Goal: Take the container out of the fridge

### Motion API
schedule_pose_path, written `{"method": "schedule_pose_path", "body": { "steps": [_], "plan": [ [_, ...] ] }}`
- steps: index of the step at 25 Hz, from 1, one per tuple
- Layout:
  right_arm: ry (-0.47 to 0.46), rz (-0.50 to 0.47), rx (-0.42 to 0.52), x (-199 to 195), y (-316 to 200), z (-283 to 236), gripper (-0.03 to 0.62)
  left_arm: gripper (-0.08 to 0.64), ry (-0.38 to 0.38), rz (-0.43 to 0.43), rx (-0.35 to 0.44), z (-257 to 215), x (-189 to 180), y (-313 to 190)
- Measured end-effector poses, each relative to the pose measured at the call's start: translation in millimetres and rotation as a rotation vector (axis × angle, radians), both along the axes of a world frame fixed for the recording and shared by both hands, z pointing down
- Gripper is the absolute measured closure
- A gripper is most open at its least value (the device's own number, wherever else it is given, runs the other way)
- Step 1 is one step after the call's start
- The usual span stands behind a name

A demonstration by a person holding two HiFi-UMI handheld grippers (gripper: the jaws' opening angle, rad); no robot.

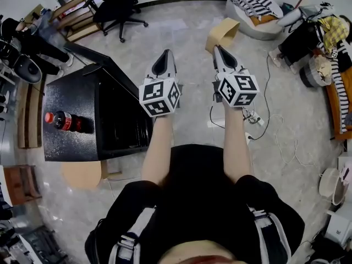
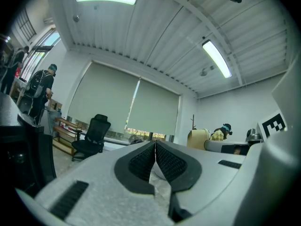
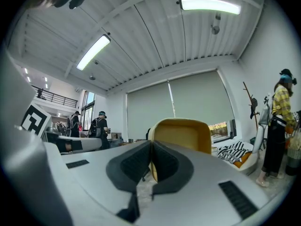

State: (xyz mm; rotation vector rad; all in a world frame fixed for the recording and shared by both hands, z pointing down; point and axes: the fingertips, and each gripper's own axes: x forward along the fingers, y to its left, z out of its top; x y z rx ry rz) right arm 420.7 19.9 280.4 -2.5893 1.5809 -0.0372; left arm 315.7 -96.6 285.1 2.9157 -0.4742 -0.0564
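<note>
Head view: boxy, matte black fridge (image 1: pixel 74 144) stands door open, its interior too dark to show the container. Right of it, left gripper (image 1: pixel 165 55) and right gripper (image 1: pixel 218 49) hold their ribbed jaws pressed together on nothing.

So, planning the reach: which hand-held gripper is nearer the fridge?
The left hand-held gripper: it hangs just beside the black fridge, while the right hand-held gripper is farther off, toward the tan chair.

Black fridge (image 1: pixel 69 147), red-capped dark bottle (image 1: pixel 67 122)
</note>
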Motion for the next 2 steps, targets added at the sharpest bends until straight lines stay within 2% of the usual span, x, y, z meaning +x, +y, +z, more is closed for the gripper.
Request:
{"method": "schedule_pose_path", "body": {
  "steps": [2],
  "plan": [
    [0.004,-0.004,0.002,0.7,-3.9,0.7,0.578,0.549,0.003,-0.001,-0.004,1.4,0.6,-3.6]
  ]
}}
